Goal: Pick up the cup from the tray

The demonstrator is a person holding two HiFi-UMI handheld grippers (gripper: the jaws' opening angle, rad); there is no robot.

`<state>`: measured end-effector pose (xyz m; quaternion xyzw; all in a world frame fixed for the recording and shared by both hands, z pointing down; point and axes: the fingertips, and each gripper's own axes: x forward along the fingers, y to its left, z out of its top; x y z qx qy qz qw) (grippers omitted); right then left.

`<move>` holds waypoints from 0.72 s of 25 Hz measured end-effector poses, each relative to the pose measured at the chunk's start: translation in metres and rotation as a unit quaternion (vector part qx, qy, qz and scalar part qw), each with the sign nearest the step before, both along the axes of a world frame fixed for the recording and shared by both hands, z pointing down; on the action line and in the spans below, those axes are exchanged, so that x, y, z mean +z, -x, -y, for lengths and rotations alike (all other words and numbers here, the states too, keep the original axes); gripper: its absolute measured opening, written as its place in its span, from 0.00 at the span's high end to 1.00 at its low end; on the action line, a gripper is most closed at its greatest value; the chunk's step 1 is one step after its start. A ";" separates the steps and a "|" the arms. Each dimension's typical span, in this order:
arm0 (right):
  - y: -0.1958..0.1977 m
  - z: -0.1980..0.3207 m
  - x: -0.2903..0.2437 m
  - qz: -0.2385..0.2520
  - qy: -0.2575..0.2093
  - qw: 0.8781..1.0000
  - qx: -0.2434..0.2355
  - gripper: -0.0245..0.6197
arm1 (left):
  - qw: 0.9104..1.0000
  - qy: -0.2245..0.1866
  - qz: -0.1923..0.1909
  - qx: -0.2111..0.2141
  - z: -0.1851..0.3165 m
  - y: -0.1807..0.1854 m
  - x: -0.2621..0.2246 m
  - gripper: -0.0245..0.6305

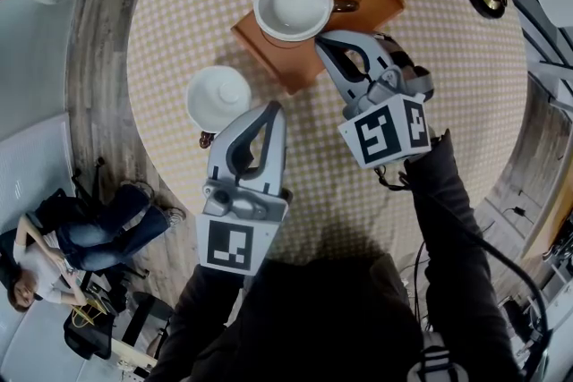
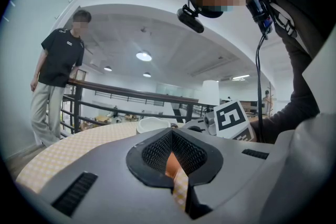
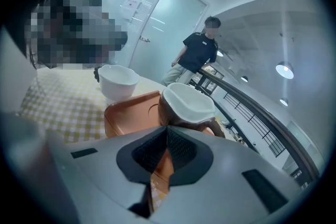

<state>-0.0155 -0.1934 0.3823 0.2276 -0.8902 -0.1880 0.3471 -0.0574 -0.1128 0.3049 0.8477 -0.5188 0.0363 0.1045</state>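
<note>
The cup (image 3: 186, 105) stands upright on the orange tray (image 3: 128, 113), straight ahead of the right gripper (image 1: 324, 42) and just beyond its tips. Its handle (image 1: 345, 6) points off to that gripper's right. The right gripper's jaws are pressed together with nothing between them, so as it stands it can only nudge the cup, not take it.

The step in hand looks like the approach, and the first thing it needs is for the jaws to spread before the tips go any closer. I would take one wall of the cup, with one jaw inside the rim and one outside on the near side (the handle is the alternative, but it is a small target off to one side). Come in slowly, because a bump could slide the cup or the tray across the bench (image 1: 466, 85). Close firmly, then lift straight up with the cup level.

The left gripper (image 1: 273, 107) is also closed and empty, and hangs back from the tray. A second white cup (image 1: 218, 97) stands on the cloth just beside its tips, to their left. It is off the tray, so I judge it is not the cup to pick up.
</note>
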 end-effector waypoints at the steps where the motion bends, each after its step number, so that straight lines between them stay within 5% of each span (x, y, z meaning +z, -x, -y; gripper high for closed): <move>1: 0.001 -0.001 0.004 0.001 0.003 1.000 -0.003 0.95 | 1.000 0.000 0.001 0.000 0.001 -0.001 0.003 0.95; 8: -0.012 -0.003 -0.011 0.044 0.044 0.998 0.002 0.95 | 1.000 -0.005 0.003 -0.008 0.011 0.003 -0.008 0.95; 18: -0.064 0.010 -0.017 0.151 0.085 0.982 0.071 0.95 | 0.999 -0.022 0.005 -0.024 0.032 0.015 -0.012 0.95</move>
